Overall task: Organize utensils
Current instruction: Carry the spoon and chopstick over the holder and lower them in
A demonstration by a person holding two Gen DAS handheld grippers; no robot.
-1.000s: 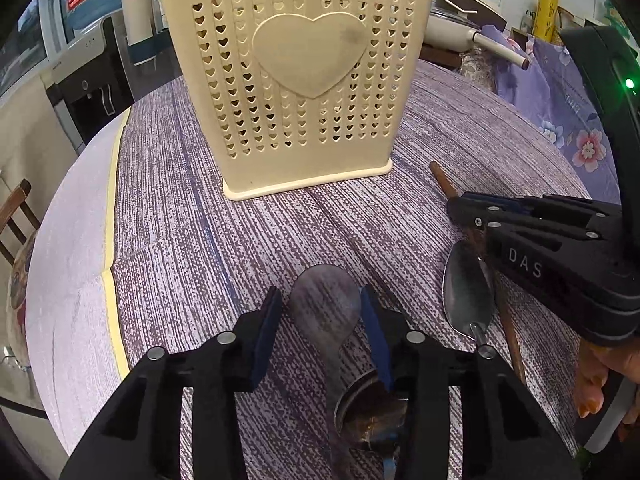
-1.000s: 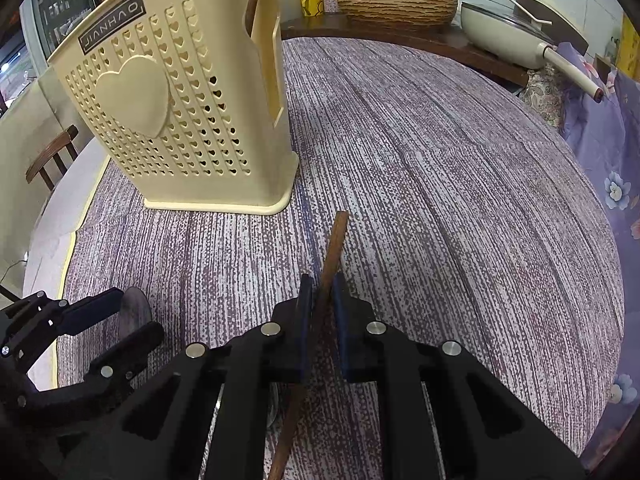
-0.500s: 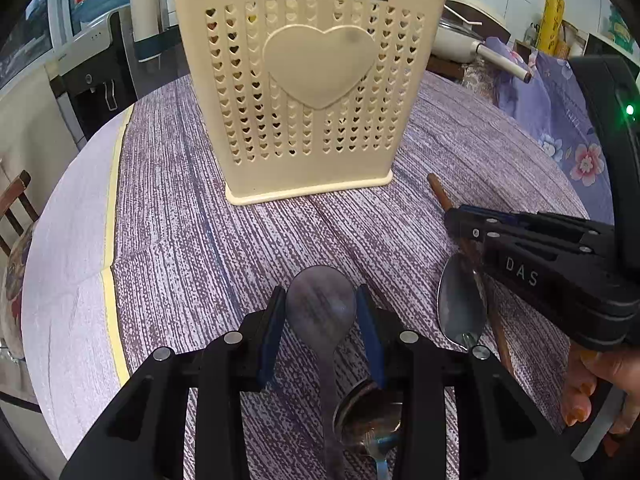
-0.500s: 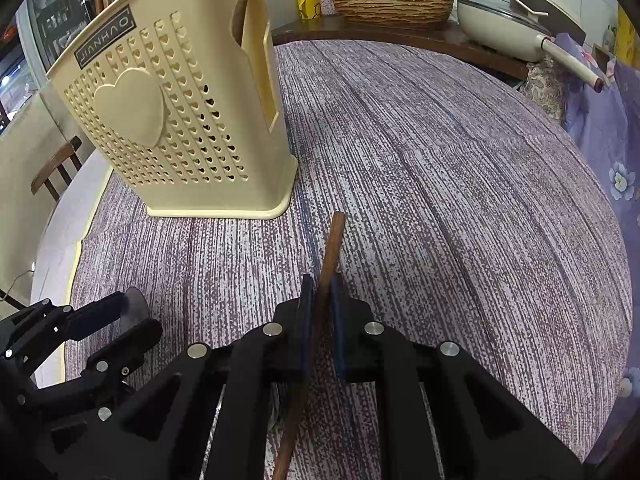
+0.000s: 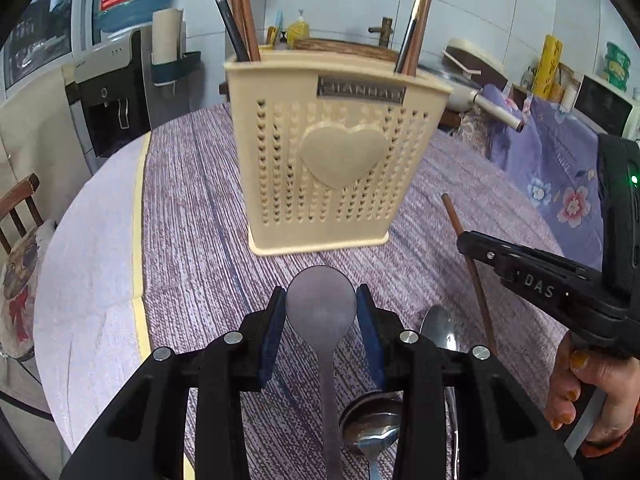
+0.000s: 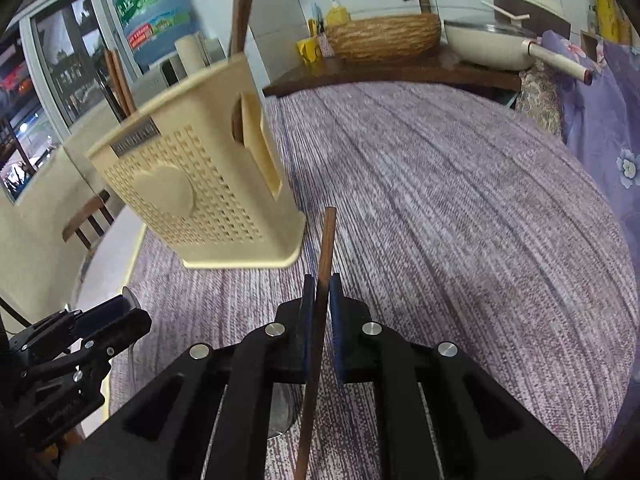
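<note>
A cream perforated utensil holder [image 5: 332, 168] with a heart on its front stands on the purple tablecloth; it also shows in the right wrist view [image 6: 200, 196]. Chopsticks [image 5: 240, 12] stick up from it. My left gripper [image 5: 321, 306] is shut on a metal spoon [image 5: 322, 308], held above the table, bowl end forward. My right gripper [image 6: 320, 292] is shut on a brown chopstick [image 6: 325, 240], lifted and pointing at the holder's right side; it shows at the right of the left wrist view [image 5: 468, 256].
More spoons [image 5: 440, 328] and a ladle bowl [image 5: 372, 428] lie on the cloth below my left gripper. A white pan [image 6: 492, 44], a woven basket [image 6: 384, 36] and a water dispenser [image 5: 108, 96] stand behind the table. A chair [image 5: 20, 208] is at left.
Both grippers have risen off the table with the spoon and the chopstick; the holder now looks lower and farther, and its top with chopsticks has come into view.
</note>
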